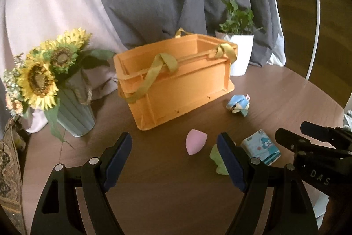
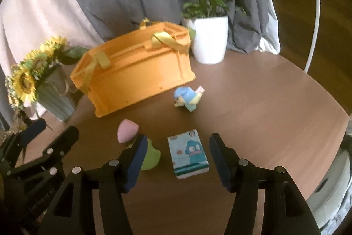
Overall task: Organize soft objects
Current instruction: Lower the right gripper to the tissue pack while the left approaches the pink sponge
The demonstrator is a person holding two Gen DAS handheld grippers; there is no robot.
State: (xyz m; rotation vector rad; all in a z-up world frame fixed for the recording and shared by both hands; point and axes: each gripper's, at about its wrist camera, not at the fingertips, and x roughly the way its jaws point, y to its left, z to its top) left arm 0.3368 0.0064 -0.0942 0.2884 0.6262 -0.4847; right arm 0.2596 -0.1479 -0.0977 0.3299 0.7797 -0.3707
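Your left tool [image 1: 175,156] hangs with its blue pads spread wide and nothing between them, above bare brown wood of the round desk [image 1: 275,98]; the pink egg-shaped foam sponge [image 1: 193,141] lies just beyond the gap, apart from both pads. Behind the right-hand pad the crumpled pale green soft cloth piece [image 1: 216,159] is partly hidden, so you cannot tell whether pad and cloth touch. Your right tool [image 2: 178,159] is also apart and empty, its pads flanking the small rectangular tissue pack printed with a blue cartoon figure [image 2: 188,154], which lies flat on the desk without touching either pad. The small plush doll with a blue hood [image 2: 187,98] lies on its side near the front wall of the orange plastic crate with yellow fabric handles [image 1: 176,85], with open desk around it. The crate stands between the ribbed grey-green vase of sunflowers [image 1: 72,111] on its left and the white pot with a green plant [image 2: 209,39] on its right. To the right, the desk runs bare to its curved edge
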